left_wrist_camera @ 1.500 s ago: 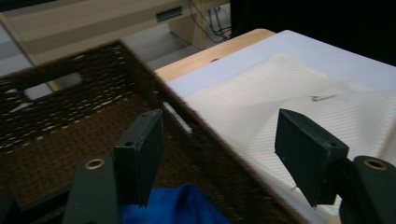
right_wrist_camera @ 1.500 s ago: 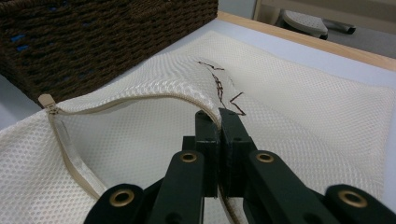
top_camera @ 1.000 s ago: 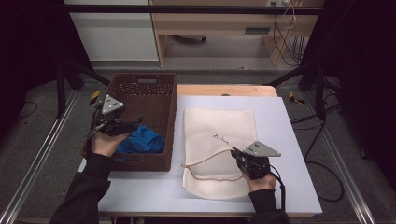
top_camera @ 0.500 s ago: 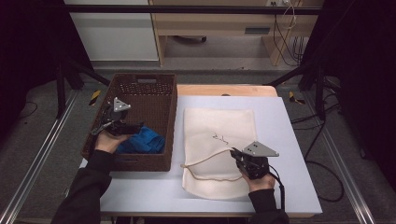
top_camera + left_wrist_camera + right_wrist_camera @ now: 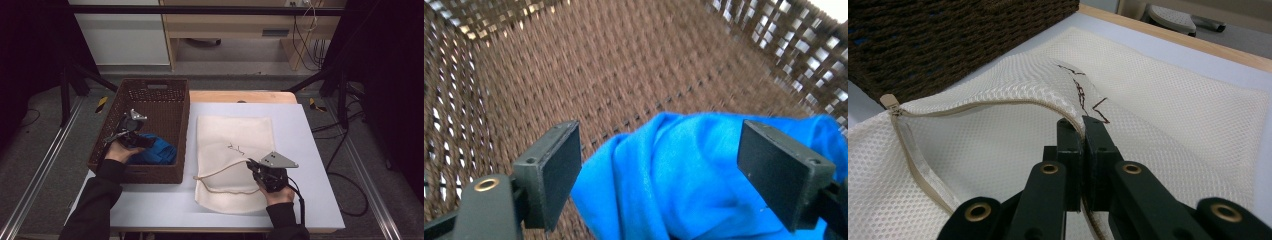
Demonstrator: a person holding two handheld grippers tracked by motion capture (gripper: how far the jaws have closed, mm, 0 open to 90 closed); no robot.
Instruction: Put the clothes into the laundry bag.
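Two hand-held grippers are at work, each on its own job. From the high view, the left hand-held gripper (image 5: 131,131) is down inside the brown wicker basket (image 5: 165,90), right over a bunched blue cloth (image 5: 152,152) that lies at the basket's near end. The right hand-held gripper (image 5: 261,171) sits on the tabletop (image 5: 310,150) side, at the near edge of a cream mesh laundry bag (image 5: 235,135) lying flat just beside the basket, and it lifts the bag's zipped rim (image 5: 220,172) so the mouth gapes toward the basket.

In the left gripper view the jaws stand wide apart, having just finished opening, with the blue cloth (image 5: 674,180) heaped between and just ahead of them; the pads do not press on it yet. Beyond the jaws is the woven basket floor (image 5: 599,65).

In the right gripper view the jaws are pinched tight on the upper lip of the mesh bag (image 5: 1013,80), right at the zipper edge (image 5: 998,104), holding it up off the lower layer so a pocket stays open to the gripper's left. The basket wall (image 5: 948,35) is close beyond.

My reading: this is the pick-up step of loading the cloth into the bag. Next, the left one needs to sink a little further and close on a good fold, then carry it across to the opening, while the right one keeps the lip raised.
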